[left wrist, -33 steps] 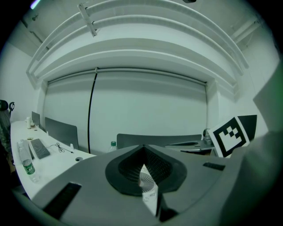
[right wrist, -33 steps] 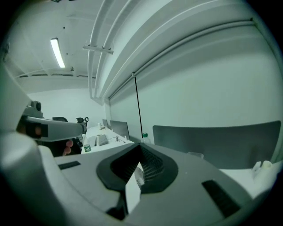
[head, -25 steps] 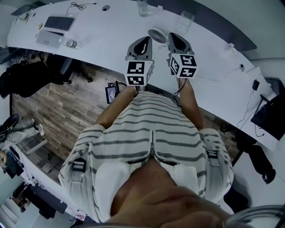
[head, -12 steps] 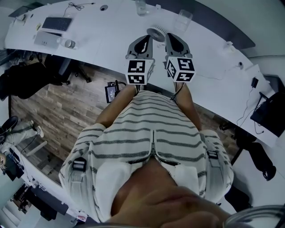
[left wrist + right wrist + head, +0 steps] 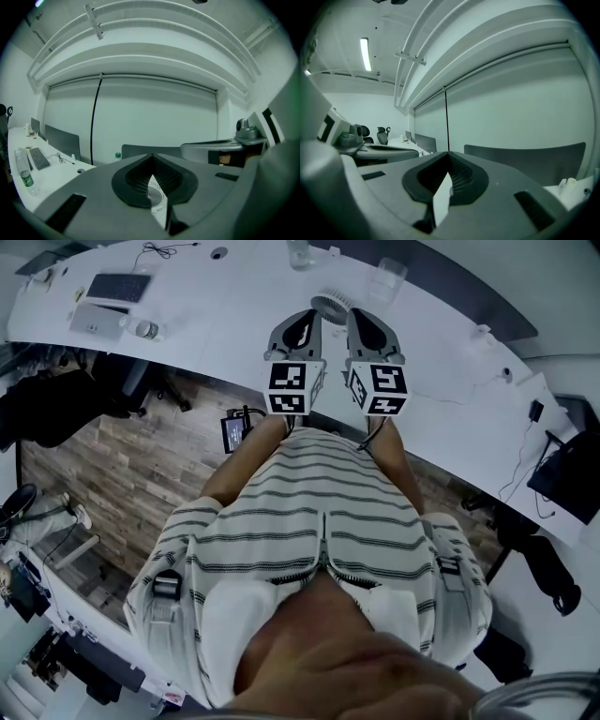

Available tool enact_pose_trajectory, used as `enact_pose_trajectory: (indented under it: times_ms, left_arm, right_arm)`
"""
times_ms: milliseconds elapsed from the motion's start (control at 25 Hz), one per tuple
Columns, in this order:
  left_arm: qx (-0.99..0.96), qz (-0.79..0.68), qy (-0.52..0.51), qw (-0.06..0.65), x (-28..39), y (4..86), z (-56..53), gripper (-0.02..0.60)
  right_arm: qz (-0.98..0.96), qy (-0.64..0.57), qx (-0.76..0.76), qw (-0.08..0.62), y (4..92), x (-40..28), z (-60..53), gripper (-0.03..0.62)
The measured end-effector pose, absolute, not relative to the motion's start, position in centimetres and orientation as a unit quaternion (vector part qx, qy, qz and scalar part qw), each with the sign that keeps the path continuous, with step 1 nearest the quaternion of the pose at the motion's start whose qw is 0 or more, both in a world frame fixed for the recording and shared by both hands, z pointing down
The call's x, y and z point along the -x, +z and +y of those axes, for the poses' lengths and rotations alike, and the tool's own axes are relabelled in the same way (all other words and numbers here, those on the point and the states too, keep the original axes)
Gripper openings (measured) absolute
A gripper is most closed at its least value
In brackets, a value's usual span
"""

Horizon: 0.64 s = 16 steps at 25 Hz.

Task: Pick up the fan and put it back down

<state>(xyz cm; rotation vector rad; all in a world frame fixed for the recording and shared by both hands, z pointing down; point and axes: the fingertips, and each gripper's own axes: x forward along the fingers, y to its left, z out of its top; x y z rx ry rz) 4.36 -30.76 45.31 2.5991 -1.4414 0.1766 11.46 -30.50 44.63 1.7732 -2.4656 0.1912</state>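
The small white round fan (image 5: 330, 304) stands on the white table (image 5: 216, 315), just past both grippers and between their tips. My left gripper (image 5: 302, 322) points at its left side and my right gripper (image 5: 364, 321) at its right side, the two held close together. Both pairs of jaws stand closed. In the left gripper view a thin sliver of the fan (image 5: 157, 199) with its ribbed grille shows through the slit between the jaws. A plain white sliver (image 5: 440, 202) shows the same way in the right gripper view. Contact with the fan cannot be told.
A keyboard (image 5: 120, 287), a flat box and a bottle (image 5: 146, 330) lie at the table's left end. Two clear cups (image 5: 387, 279) stand behind the fan. Cables (image 5: 525, 465) trail on the right. Office chairs and wooden floor (image 5: 122, 474) lie below the table's near edge.
My right gripper has risen a little and drawn closer to the left one. The left gripper and the fan have stayed about where they were.
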Motion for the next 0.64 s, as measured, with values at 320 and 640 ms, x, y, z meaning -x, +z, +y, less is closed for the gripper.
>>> enact_pose_trajectory:
  times_ms: [320,640]
  left_arm:
    - [-0.874,-0.476,0.058,0.074,-4.4,44.8,-30.4,0.006]
    - [-0.878,-0.47,0.058,0.07,-4.8,44.6,-29.9,0.006]
  right_arm:
    - [-0.806,0.06,-0.587,0.055,44.7,-11.2,-30.0,0.011]
    - [-0.802,0.053,-0.592,0.058,44.5,-11.5,-29.3,0.011]
